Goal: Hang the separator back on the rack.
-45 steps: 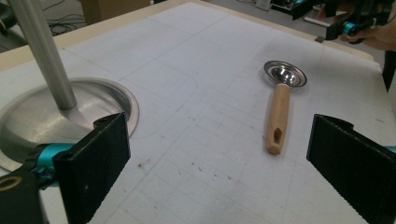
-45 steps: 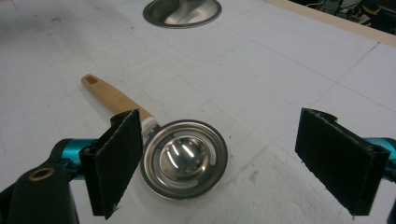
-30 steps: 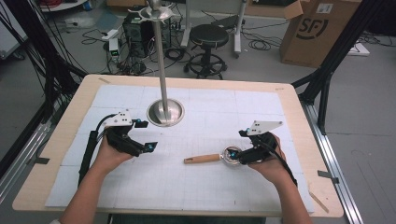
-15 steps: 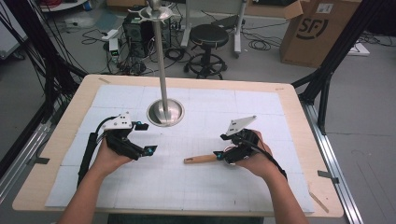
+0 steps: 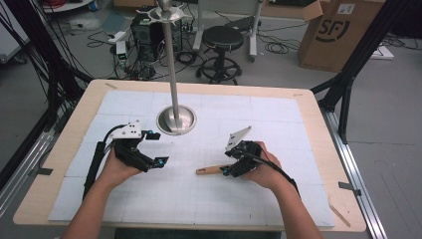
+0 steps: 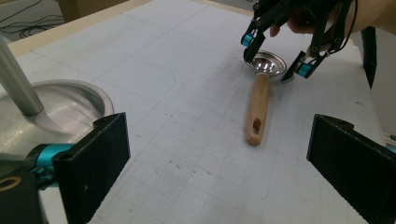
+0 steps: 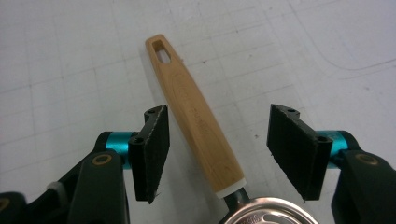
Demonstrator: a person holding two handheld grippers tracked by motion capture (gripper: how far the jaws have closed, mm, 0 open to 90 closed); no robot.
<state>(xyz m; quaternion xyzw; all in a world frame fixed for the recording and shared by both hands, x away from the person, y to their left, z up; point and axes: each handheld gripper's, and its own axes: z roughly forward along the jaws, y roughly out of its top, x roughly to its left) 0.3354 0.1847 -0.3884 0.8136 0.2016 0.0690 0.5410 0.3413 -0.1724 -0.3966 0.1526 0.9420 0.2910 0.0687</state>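
Wooden-handled strainer [image 5: 211, 170] is lying flat on the white gridded mat [image 5: 278, 114] that is covering the worktop [image 5: 318, 124], a little toward the near edge and right of the middle. Its pale handle is pointing toward the left edge, with a hanging slot at the free end, and its small metal bowl [image 6: 265, 63] is sitting at the other end, under the person's right hand.

Right gripper [image 7: 217, 151] is hovering low over the strainer, jaws straddling the handle just beside the bowl. They have just been closing, yet a gap is showing on both sides of the wood, so the pads are not pressing on it.

Left gripper [image 5: 152, 148] is resting well apart from the strainer, nearer the left edge, with its jaws standing wide apart and nothing between them. Just beyond it, toward the far edge, a steel pole [image 5: 171, 64] is rising from a round metal base [image 5: 176, 119].
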